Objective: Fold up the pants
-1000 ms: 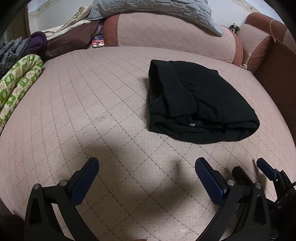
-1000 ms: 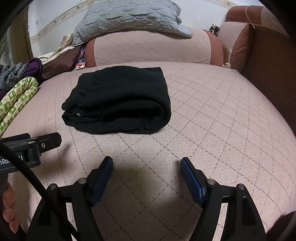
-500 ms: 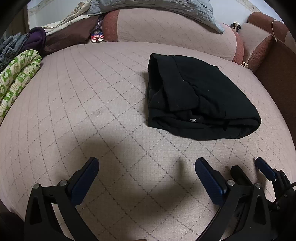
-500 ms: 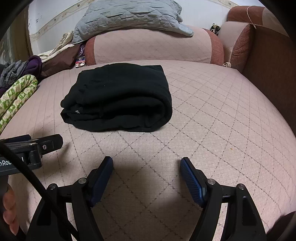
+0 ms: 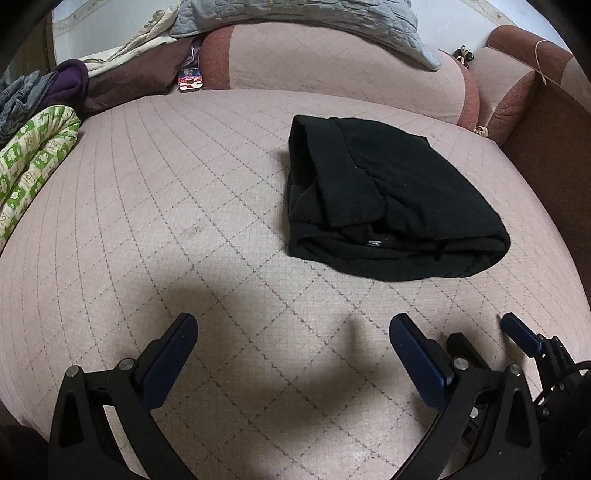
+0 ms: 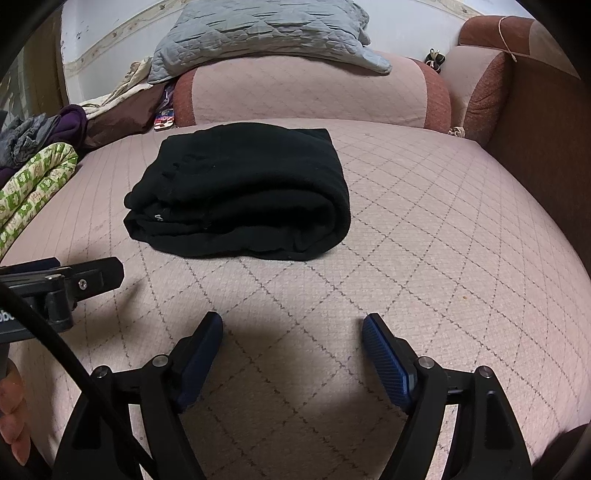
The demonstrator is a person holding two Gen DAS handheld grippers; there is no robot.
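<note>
Folded bundle at rest, both tools clear of it. Compared with the view one second earlier, the black pants (image 5: 384, 199) are lying in the same compact, multi-layer fold with no layer shifted, while both cameras are sitting slightly nearer and a little differently angled; the judgement is that folding is essentially complete and the tools are merely drifting rather than working. Reading left to right in the left wrist view: a green-patterned quilt (image 5: 33, 162) and a heap of dark clothes (image 5: 55, 88) are lying at the mattress edge; the left gripper (image 5: 293, 332) is hovering above bare quilted mattress (image 5: 147, 184), its jaws spread wide, gripping nothing and touching nothing; the pants are resting right of centre, well beyond the fingertips; the right gripper (image 5: 484, 332) is showing at the lower right, just beside the left one. In the right wrist view the pants (image 6: 243, 192) are lying left of centre below the pink bolster (image 6: 314, 92) and grey pillow (image 6: 266, 33), and the right gripper (image 6: 293, 328) is likewise standing wide apart, empty, over bare mattress. A loose flap on the bundle's left end is probably the only part open to tidying.
</note>
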